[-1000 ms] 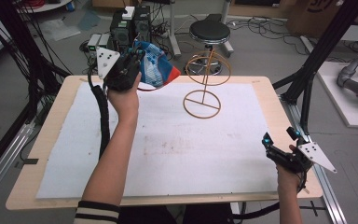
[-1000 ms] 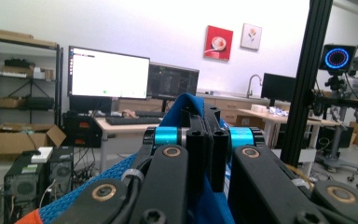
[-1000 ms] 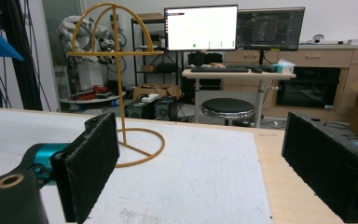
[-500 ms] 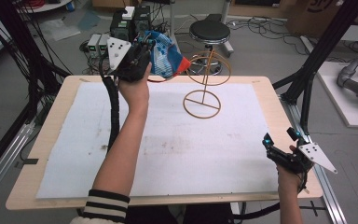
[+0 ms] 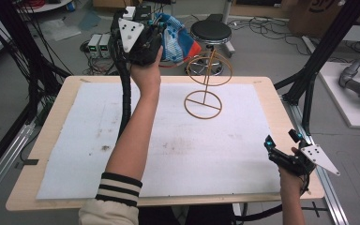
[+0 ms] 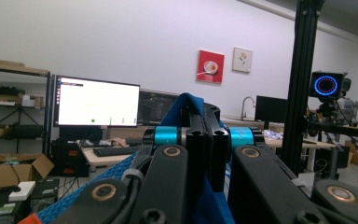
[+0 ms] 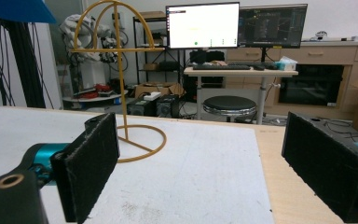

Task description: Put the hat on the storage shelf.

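Observation:
My left gripper (image 5: 159, 32) is raised over the table's far edge and is shut on a blue woven cap (image 5: 180, 41) with an orange patch. In the left gripper view the jaws press together on the blue fabric (image 6: 186, 106), which folds over their tips. A gold wire stand (image 5: 205, 80) with a round base and a domed top stands upright on the white mat, just right of the cap. My right gripper (image 5: 281, 139) rests low at the table's near right corner, open with nothing between its pads (image 7: 93, 163); from there the wire stand (image 7: 120, 93) is ahead to the left.
A white mat (image 5: 75, 154) covers most of the wooden table (image 5: 51, 112). A black stool (image 5: 211, 32) stands on the floor behind the stand. Black frame posts (image 5: 314, 75) rise at the right; cables and boxes lie on the floor beyond the far edge.
My left hand has lifted the cap higher and carried it right, closer to the stand's top. The right gripper has stayed in place.

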A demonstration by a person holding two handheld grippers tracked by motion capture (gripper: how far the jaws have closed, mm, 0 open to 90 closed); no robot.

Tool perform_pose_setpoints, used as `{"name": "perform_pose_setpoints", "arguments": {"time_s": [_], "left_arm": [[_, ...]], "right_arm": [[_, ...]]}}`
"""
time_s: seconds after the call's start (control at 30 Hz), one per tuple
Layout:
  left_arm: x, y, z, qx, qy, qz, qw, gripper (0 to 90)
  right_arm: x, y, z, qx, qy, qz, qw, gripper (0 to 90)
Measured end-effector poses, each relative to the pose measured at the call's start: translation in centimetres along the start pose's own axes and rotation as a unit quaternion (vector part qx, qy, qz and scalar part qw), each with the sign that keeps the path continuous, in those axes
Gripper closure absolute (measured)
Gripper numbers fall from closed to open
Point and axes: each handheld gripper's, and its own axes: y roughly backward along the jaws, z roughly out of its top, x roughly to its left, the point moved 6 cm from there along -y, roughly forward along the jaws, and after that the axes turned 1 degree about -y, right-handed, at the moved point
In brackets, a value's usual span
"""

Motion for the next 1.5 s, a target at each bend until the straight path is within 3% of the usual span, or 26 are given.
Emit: {"name": "perform_pose_setpoints", "arguments": {"time_s": [0.3, 0.77, 1.2, 1.5], "left_arm": [[-1.8, -3.1, -0.6, -0.003, -0.005, -0.005, 1.0000, 89.2], [-4.0, -7.3, -0.5, -0.013, 0.005, -0.011, 0.9998, 89.1], [-6.1, -10.6, -2.3, -0.002, 0.014, -0.022, 0.9997, 89.1], [-7.5, -11.4, -4.5, 0.021, 0.013, -0.039, 0.9989, 89.1]], "right_arm": [[0.3, -0.1, -0.1, 0.003, -0.001, 0.009, 1.0000, 10.8], [-0.1, 0.8, -0.1, 0.001, -0.002, 0.011, 0.9999, 10.8], [-0.3, 1.1, 0.2, -0.002, -0.001, 0.009, 1.0000, 10.8], [-0.6, 1.2, 0.1, -0.001, -0.002, 0.006, 1.0000, 10.8]]}}
